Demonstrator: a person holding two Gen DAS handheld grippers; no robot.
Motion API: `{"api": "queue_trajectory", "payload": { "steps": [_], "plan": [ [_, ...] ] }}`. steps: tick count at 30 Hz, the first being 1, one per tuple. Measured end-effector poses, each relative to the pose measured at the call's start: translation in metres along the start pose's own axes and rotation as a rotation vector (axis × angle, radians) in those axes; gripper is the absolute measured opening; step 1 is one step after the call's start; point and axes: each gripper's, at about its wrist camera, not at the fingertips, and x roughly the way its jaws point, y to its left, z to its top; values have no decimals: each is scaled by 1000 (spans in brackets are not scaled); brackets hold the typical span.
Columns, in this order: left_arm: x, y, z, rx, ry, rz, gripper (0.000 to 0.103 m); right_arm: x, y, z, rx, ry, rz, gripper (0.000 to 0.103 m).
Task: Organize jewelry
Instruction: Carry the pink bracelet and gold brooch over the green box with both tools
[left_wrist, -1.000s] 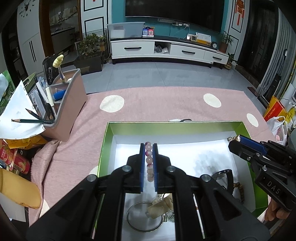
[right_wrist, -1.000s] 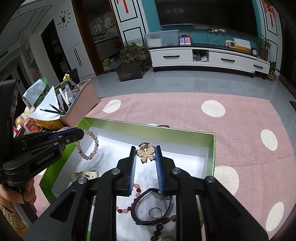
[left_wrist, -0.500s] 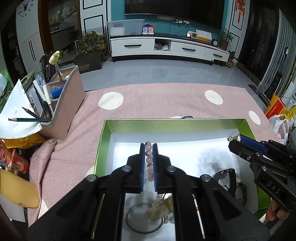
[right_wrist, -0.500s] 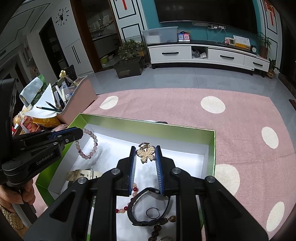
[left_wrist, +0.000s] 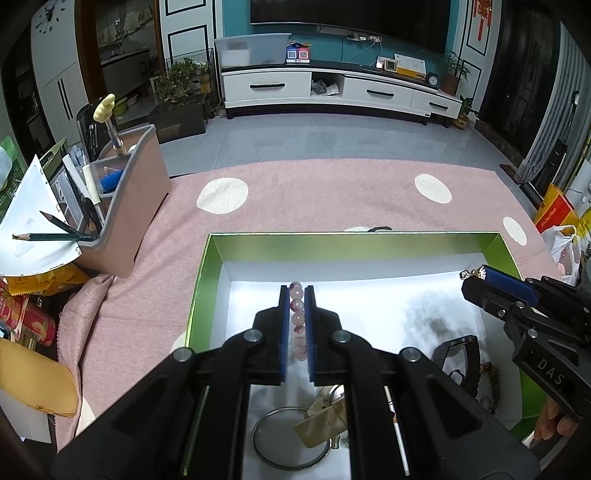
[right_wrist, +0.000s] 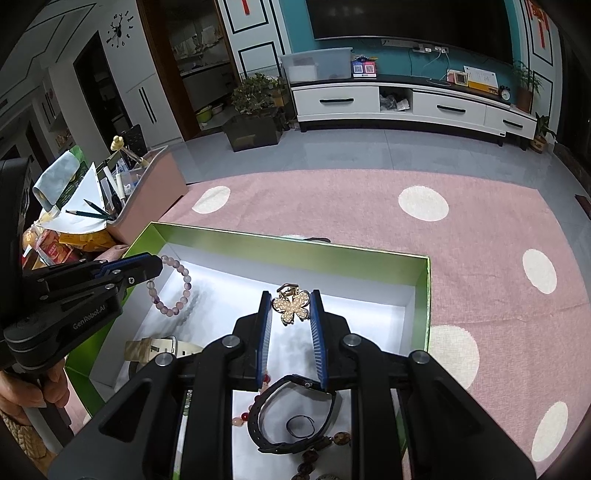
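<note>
A green box (left_wrist: 369, 245) (right_wrist: 332, 254) with a white floor sits on the pink dotted cloth. My left gripper (left_wrist: 296, 291) (right_wrist: 157, 267) is shut on a bracelet of pale purple beads (left_wrist: 297, 317) (right_wrist: 177, 291), which hangs over the box's left part. Over the box's right part my right gripper (right_wrist: 291, 299) (left_wrist: 476, 275) is shut on a gold pearl flower brooch (right_wrist: 291, 305). On the box floor lie a black watch (right_wrist: 291, 417) (left_wrist: 458, 354), a beige-strapped watch (right_wrist: 159, 347) (left_wrist: 325, 421), a metal bangle (left_wrist: 288, 439) and dark bead strings (right_wrist: 314, 454).
A pink desk organiser (left_wrist: 125, 206) (right_wrist: 151, 188) with pencils and pens stands left of the box. Snack packets (left_wrist: 26, 310) and paper crowd the left edge. A person's hand (right_wrist: 33, 387) grips the left tool's handle. A plastic bag (left_wrist: 561, 251) lies at the far right.
Both views have tilted slightly, so the box sits lower in frame than a second ago. Both grippers keep their hold on the bracelet and the brooch.
</note>
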Motion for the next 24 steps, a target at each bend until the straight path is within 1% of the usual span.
{"api": "queue_trajectory", "payload": {
  "steps": [24],
  "plan": [
    [9,4,-3,-3,36,21,7,11,5,1,2,43,-18,20]
  ]
}}
